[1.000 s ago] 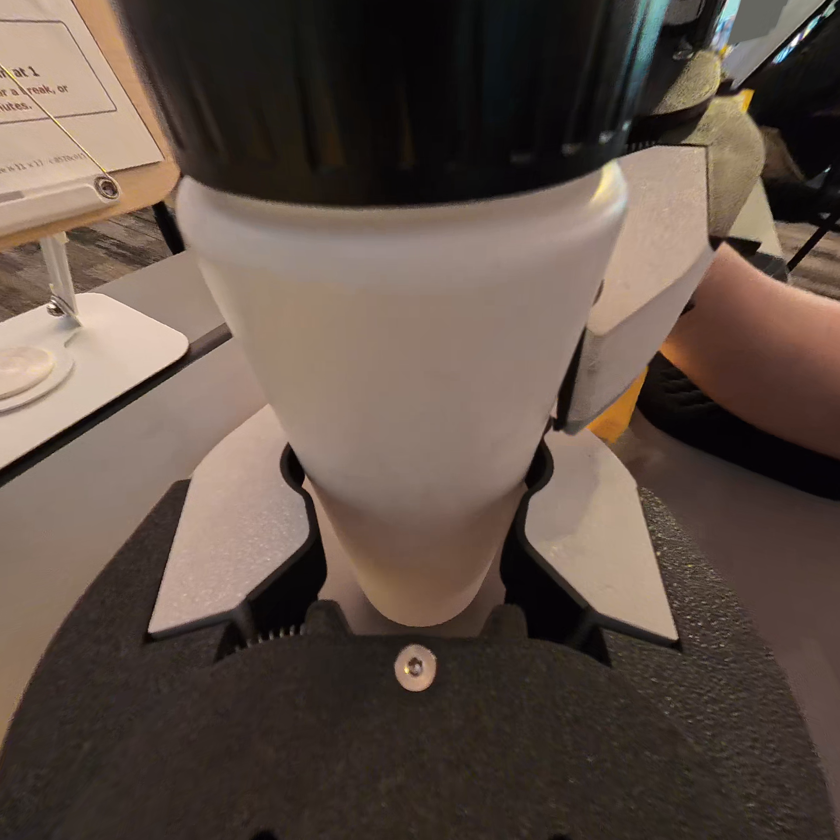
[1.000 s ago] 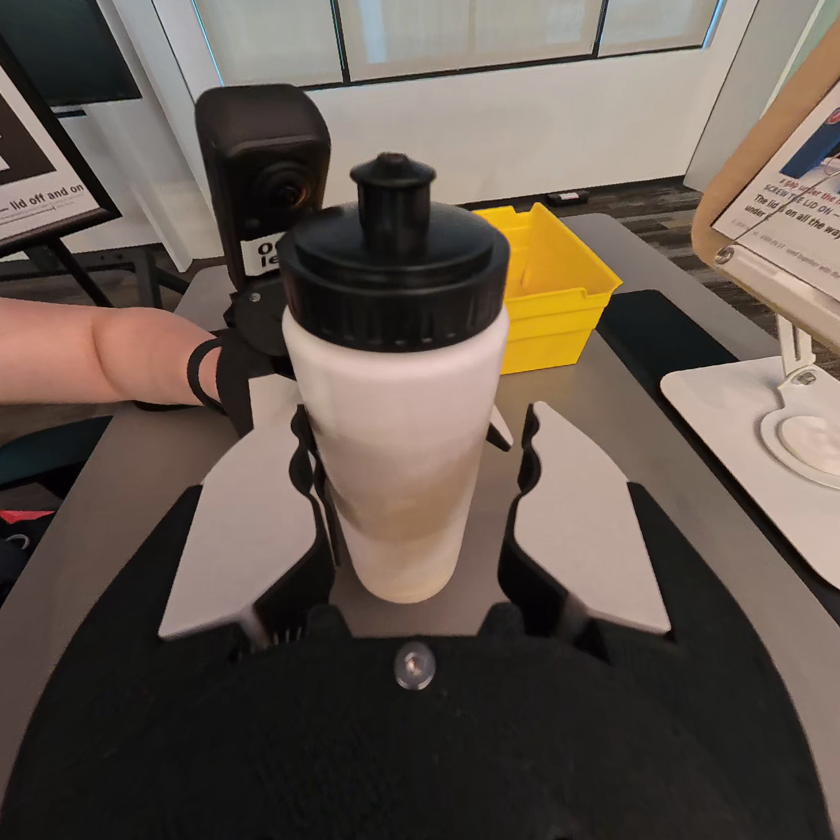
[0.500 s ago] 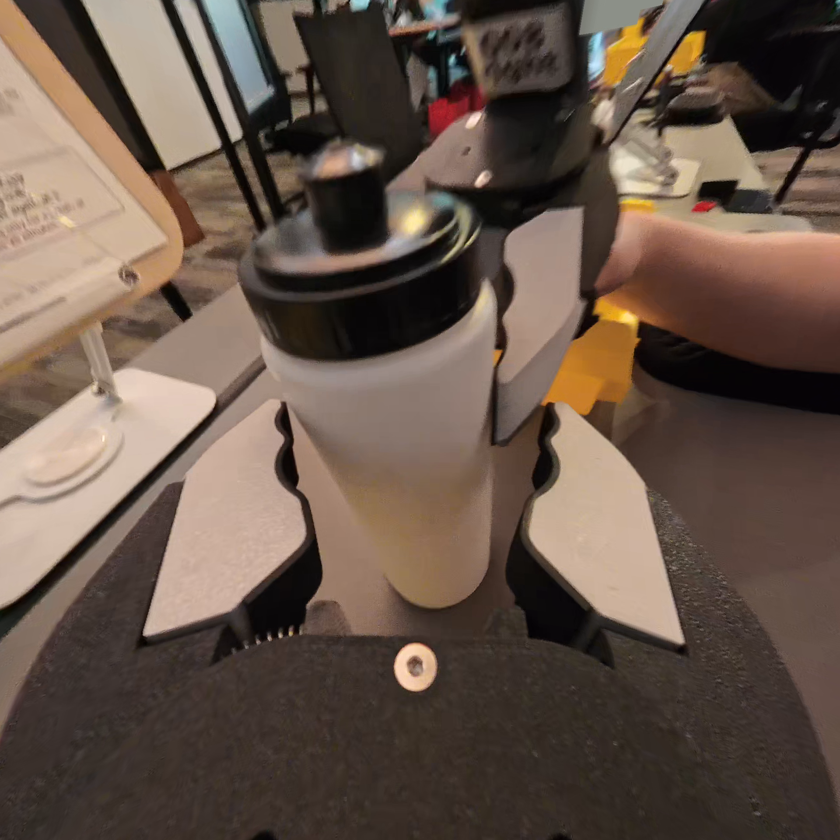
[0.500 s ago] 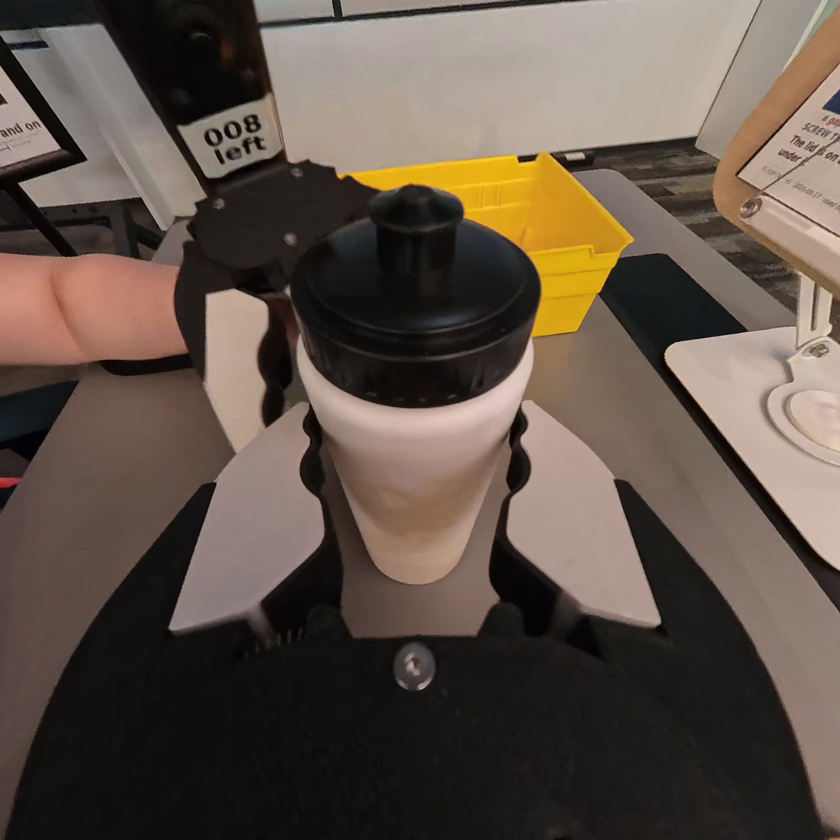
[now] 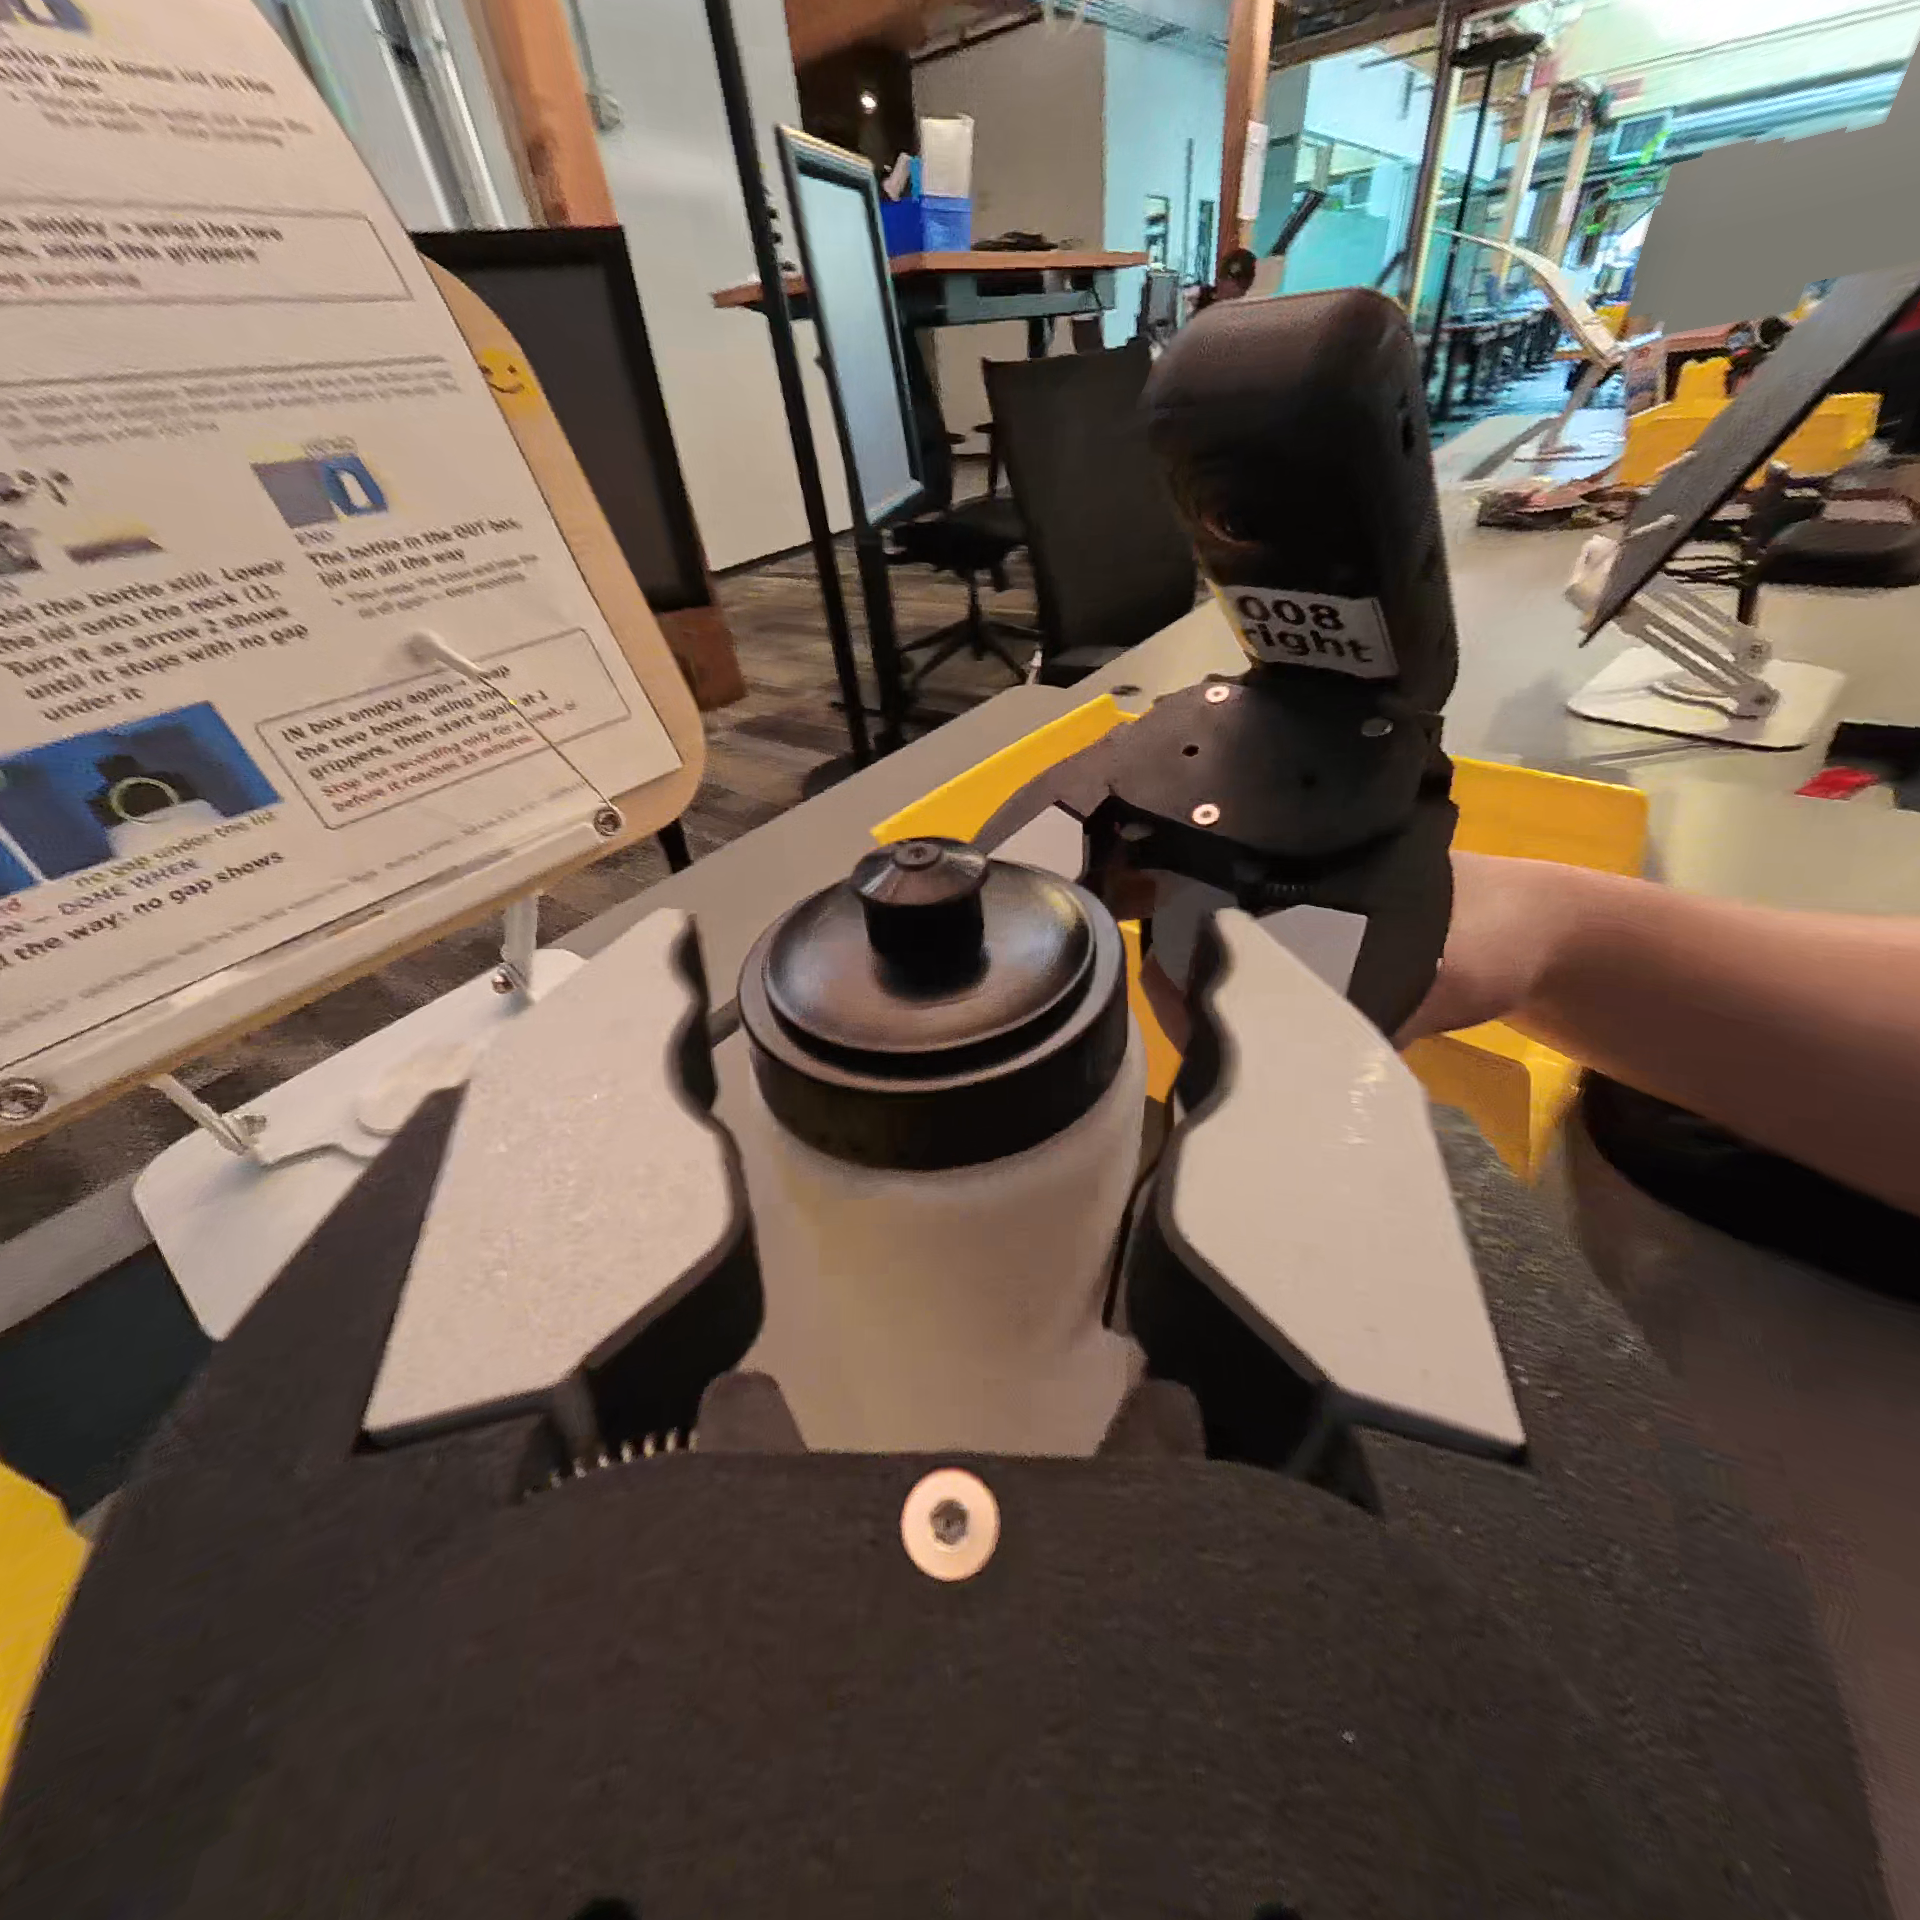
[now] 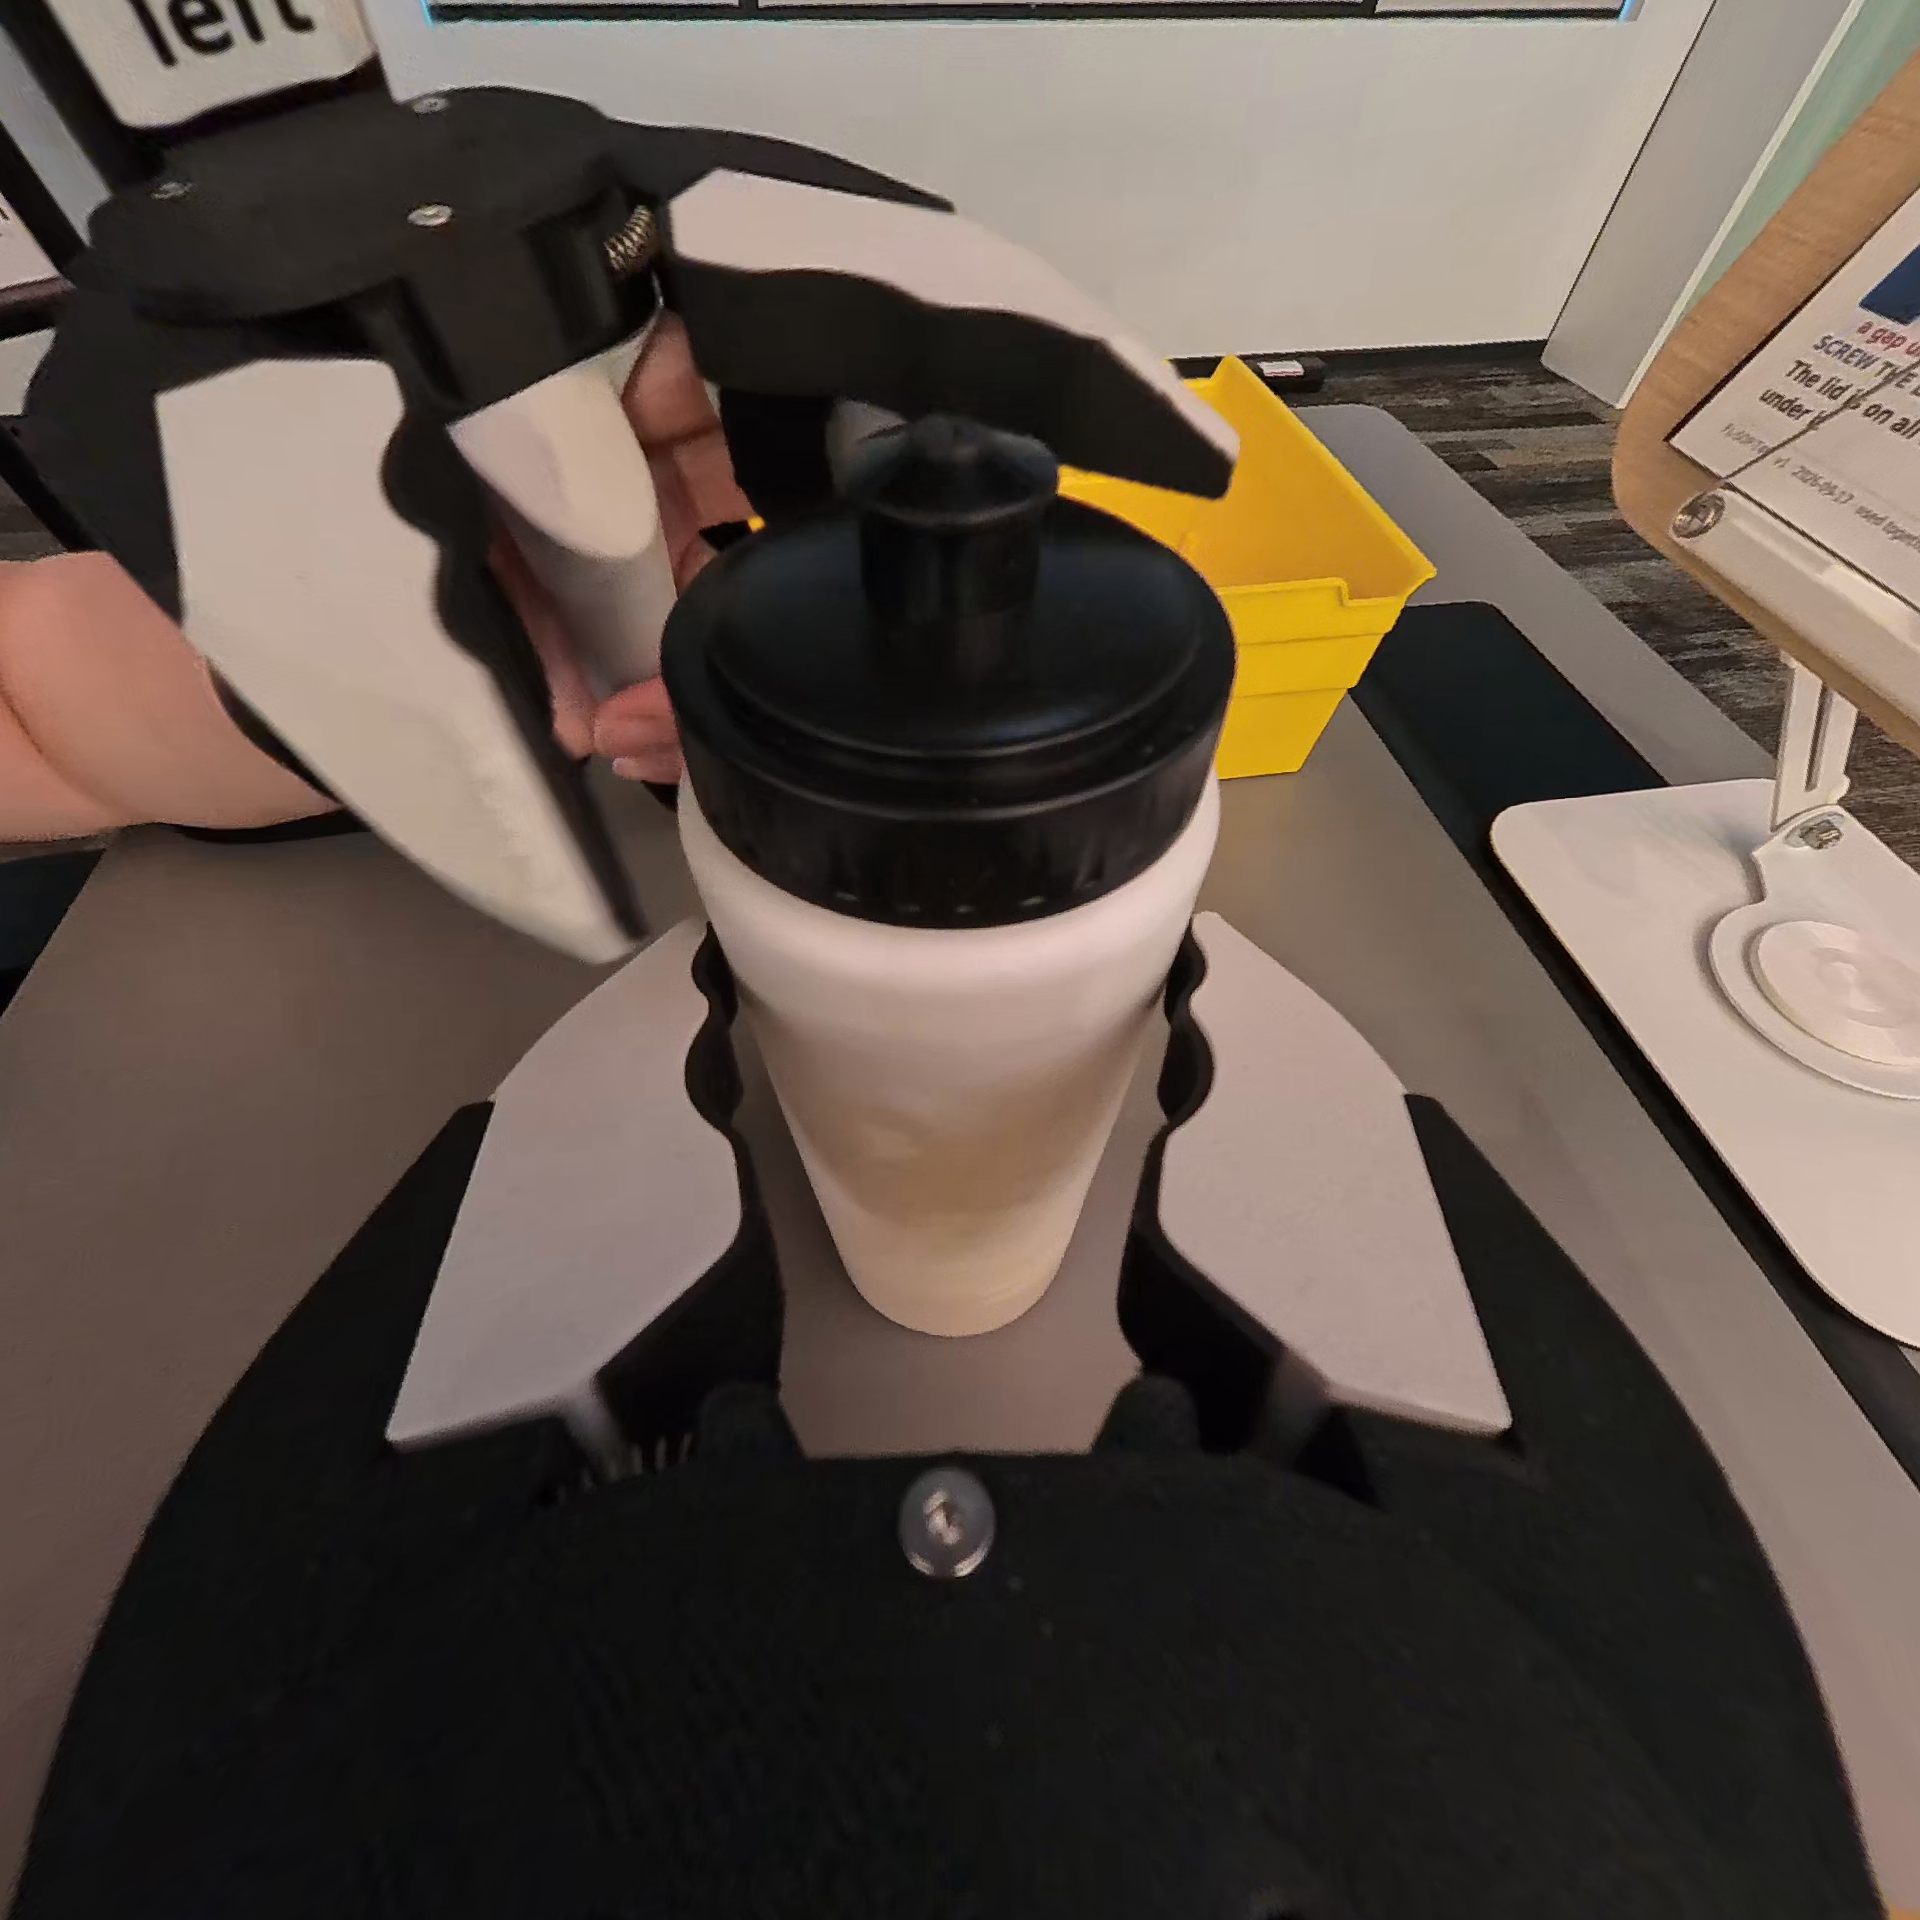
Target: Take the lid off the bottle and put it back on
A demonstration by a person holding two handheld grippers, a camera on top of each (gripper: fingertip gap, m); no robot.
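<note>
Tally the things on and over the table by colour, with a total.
White: 2, the bottle body and the stand base.
Black: 3, the lid, the left gripper and the right gripper.
Yellow: 1, the bin.
Total: 6.

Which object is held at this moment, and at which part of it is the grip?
The right gripper holds the white bottle by its body, below the black lid. The left gripper is open around the lid, not gripping it.
</note>
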